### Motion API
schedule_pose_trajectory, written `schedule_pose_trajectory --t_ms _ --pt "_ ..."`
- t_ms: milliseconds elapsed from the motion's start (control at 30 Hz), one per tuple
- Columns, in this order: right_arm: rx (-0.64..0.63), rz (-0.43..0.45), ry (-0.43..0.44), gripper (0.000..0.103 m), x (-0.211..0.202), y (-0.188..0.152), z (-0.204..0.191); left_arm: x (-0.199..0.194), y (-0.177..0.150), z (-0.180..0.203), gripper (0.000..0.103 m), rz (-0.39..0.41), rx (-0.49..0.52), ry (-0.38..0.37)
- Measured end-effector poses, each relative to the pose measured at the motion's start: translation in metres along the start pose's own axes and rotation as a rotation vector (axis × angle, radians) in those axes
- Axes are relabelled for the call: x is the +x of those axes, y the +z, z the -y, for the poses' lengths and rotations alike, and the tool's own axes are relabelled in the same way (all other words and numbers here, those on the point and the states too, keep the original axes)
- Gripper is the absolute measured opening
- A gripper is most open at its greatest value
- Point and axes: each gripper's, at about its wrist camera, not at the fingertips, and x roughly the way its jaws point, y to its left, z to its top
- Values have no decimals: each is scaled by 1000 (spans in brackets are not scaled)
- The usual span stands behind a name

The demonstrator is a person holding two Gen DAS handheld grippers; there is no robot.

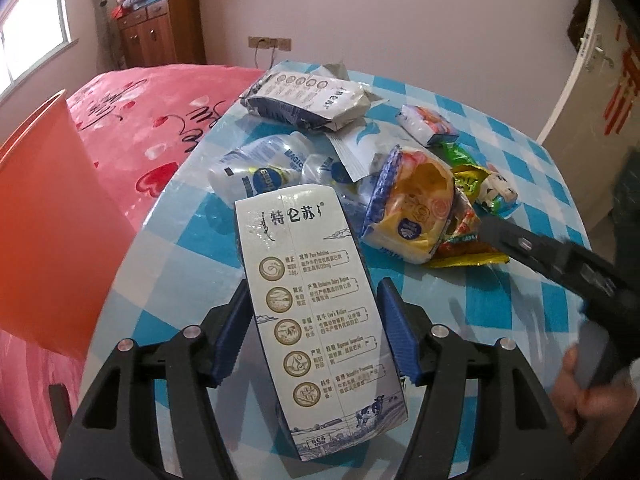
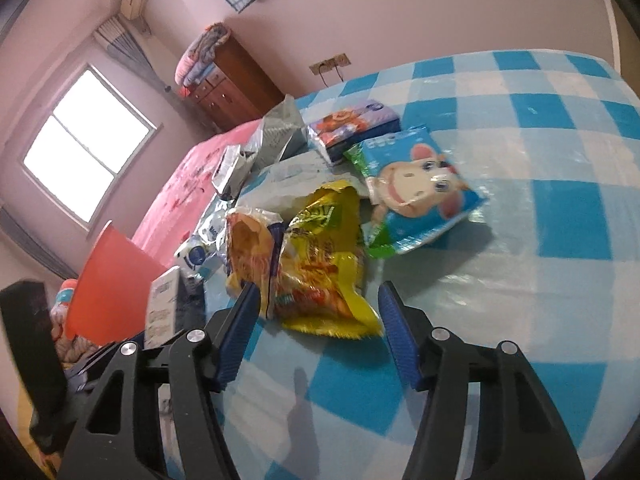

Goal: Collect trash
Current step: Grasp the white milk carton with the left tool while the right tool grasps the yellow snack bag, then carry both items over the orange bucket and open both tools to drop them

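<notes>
A white milk carton (image 1: 316,300) with printed round emblems stands tilted between the blue pads of my left gripper (image 1: 314,292), which is shut on its sides. Past it on the blue-and-white chequered table (image 1: 500,320) lies a pile of trash: crushed plastic bottles (image 1: 256,168), a grey pouch (image 1: 308,100), a bread wrapper (image 1: 416,204) and a tissue packet (image 1: 428,124). My right gripper (image 2: 318,288) is open, its fingertips on either side of the near end of a yellow snack bag (image 2: 324,248) without pressing it. A blue monkey-print pack (image 2: 420,188) lies just behind.
A red bin (image 1: 48,208) stands off the table's left edge, in front of a bed with a pink cover (image 1: 152,120). A wooden cabinet (image 1: 160,28) is by the window and a white door (image 1: 592,80) at the right. A hand (image 1: 572,380) holds the right gripper.
</notes>
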Motion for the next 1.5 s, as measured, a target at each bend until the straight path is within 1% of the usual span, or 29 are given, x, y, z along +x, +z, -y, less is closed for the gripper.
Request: schedule_pose_trajectory --t_ms 100,200,333,400,433,533,633,767,1000,1167,1233,1333,1433,1500 --pt "12 -14 -25 62 11 2 -1 -3 -2 -4 64 16 17 -11" --pt "7 -3 -57 62 15 5 -4 -5 -3 -11 64 35 26 -14" --pt "-28 4 -107 62 17 5 -11 -7 -4 -17 64 50 37 -29" --pt "-53 1 -141 58 19 4 -16 -8 -5 -20 64 58 42 -33" --pt "-61 -3 -141 53 19 3 -17 -8 -5 -21 64 62 44 -36" --pt "-70 6 -164 48 17 -3 -20 -9 -7 -24 64 74 48 -35" --pt "-76 15 -175 41 14 -9 -20 -11 -8 -26 64 86 52 -35" --pt "-74 25 -178 35 8 -15 -19 -17 -8 -28 64 102 57 -47" --pt "-37 57 -166 32 -14 -28 -18 -32 -9 -29 64 153 72 -67" --pt "-48 101 -159 31 -40 -30 -32 -43 -7 -33 64 195 78 -74" --pt "-59 121 -145 31 -50 -26 -43 -51 -4 -35 64 220 79 -77" --pt "-106 152 -113 31 -63 -19 -71 -63 1 -44 64 260 66 -80" --pt "-150 161 -64 31 -67 -12 -101 -78 8 -58 64 302 37 -82" --pt "-196 151 -19 31 -64 -6 -130 -90 12 -70 64 337 17 -69"
